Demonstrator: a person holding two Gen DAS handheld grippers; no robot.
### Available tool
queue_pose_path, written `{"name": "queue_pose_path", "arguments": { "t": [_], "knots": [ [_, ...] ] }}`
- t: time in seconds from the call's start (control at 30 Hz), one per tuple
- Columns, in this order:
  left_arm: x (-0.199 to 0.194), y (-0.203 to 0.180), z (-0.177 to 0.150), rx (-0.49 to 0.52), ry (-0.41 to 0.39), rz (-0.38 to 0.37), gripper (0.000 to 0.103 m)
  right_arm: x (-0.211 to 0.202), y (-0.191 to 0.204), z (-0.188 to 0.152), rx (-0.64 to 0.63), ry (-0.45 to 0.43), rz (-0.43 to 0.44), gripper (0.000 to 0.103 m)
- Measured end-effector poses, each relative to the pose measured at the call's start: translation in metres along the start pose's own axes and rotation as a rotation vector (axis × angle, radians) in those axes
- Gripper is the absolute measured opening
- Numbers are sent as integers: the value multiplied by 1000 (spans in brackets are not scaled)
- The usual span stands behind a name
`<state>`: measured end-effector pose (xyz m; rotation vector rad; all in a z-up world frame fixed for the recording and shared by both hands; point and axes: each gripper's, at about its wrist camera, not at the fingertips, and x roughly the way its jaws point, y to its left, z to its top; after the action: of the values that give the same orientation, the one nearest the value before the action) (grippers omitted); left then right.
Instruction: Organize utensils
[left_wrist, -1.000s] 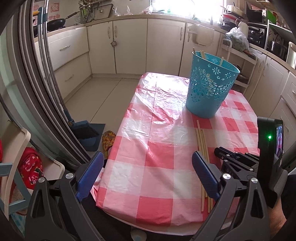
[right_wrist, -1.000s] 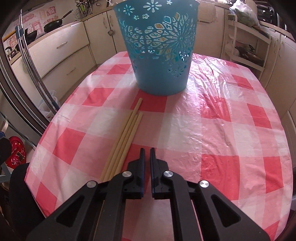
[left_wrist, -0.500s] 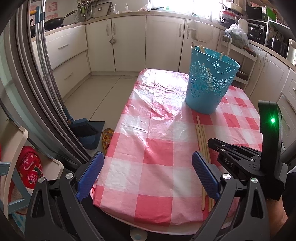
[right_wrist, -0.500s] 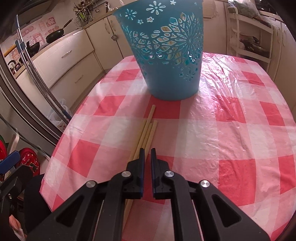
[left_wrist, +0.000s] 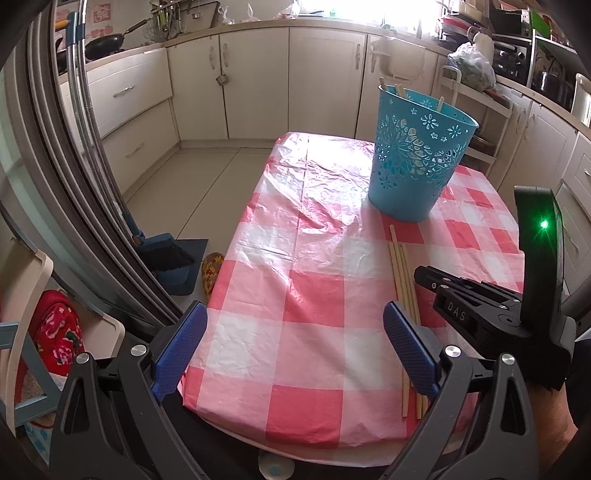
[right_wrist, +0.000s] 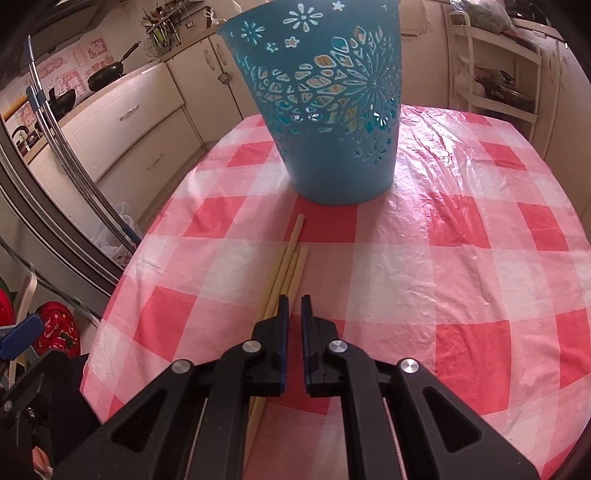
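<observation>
Several wooden chopsticks (left_wrist: 400, 269) lie side by side on the red-and-white checked tablecloth (left_wrist: 314, 288), just in front of a blue cut-out basket (left_wrist: 417, 155) that holds a few more sticks. In the right wrist view the chopsticks (right_wrist: 286, 269) run under my right gripper (right_wrist: 294, 301), which hovers low over them with its jaws nearly closed and nothing between them. The basket (right_wrist: 332, 107) stands just beyond. My left gripper (left_wrist: 295, 325) is wide open and empty over the table's near left edge. The right gripper (left_wrist: 480, 306) also shows in the left wrist view.
Cream kitchen cabinets (left_wrist: 258, 81) line the far wall and both sides. A fridge door edge (left_wrist: 74, 166) stands at the left, with a dustpan and brush (left_wrist: 170, 258) on the floor beside the table. A white rack (right_wrist: 491, 66) stands behind the basket.
My right gripper has moved left over the chopsticks and slightly lower, staying shut. The left gripper has stayed open and shifted only a little.
</observation>
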<state>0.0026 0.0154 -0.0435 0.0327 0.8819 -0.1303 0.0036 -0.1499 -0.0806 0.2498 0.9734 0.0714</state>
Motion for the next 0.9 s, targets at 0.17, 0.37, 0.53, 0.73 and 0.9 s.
{"name": "queue_pose_path", "arguments": {
  "t": [0.17, 0.37, 0.53, 0.73, 0.9],
  "knots": [
    [1, -2, -1, 2, 6, -2, 92, 8, 8, -2, -34, 16, -5, 18],
    [3, -2, -1, 7, 14, 0, 92, 6, 7, -2, -65, 21, -24, 12],
    [8, 0, -1, 6, 30, 2, 92, -2, -5, -6, -82, 24, -28, 12],
    [12, -4, -2, 11, 44, -2, 92, -11, -31, -7, 27, 22, 40, 16],
    [13, -9, -4, 28, 50, -4, 92, -11, -33, -7, 39, 13, 18, 16]
  ]
}}
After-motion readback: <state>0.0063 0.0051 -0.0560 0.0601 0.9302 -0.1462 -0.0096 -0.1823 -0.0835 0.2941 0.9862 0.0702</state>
